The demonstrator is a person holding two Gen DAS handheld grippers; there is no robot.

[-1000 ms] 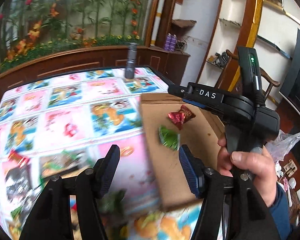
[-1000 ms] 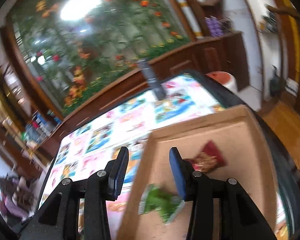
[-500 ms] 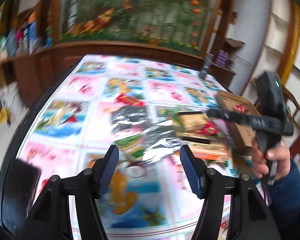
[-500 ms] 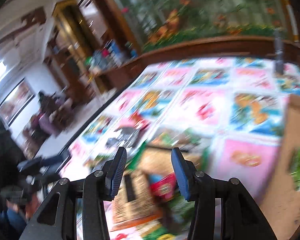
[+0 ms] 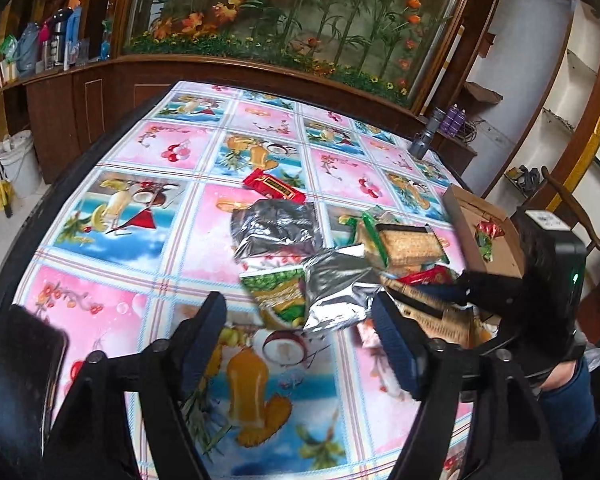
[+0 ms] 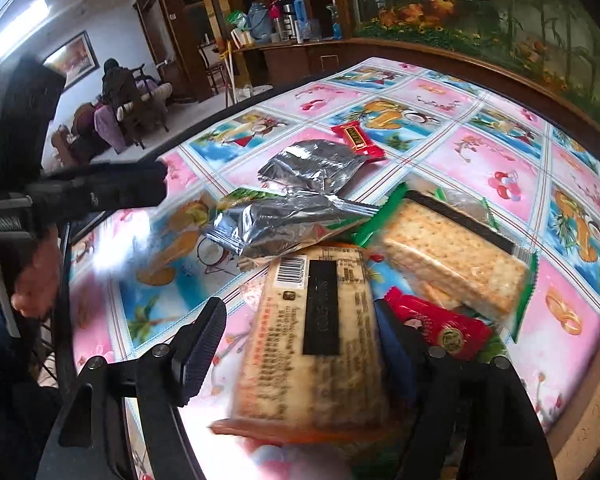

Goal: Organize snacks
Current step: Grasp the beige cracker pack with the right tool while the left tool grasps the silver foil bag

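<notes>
A heap of snack packets lies on the fruit-print tablecloth: two silver foil bags [image 5: 274, 228] [image 6: 312, 164], a green packet [image 5: 278, 294], a cracker pack in green wrap [image 5: 410, 242] [image 6: 456, 256], red packets [image 5: 274, 188] [image 6: 440, 328] and a beige printed packet [image 6: 316, 340]. My left gripper [image 5: 300, 340] is open, just in front of the heap, empty. My right gripper [image 6: 300, 340] is open, its jaws either side of the beige packet, not closed on it. The cardboard box [image 5: 484, 232] at the right holds a red and a green candy.
A grey flashlight [image 5: 422, 136] stands at the table's far right edge. A dark phone-like slab [image 5: 24, 364] lies at the near left edge. Wooden cabinets and a planter line the far side. A person sits in the room at far left [image 6: 116, 88].
Both grippers swung left from the cardboard box to the snack heap. The right gripper came down low around the beige packet; the left now faces the heap from the near side.
</notes>
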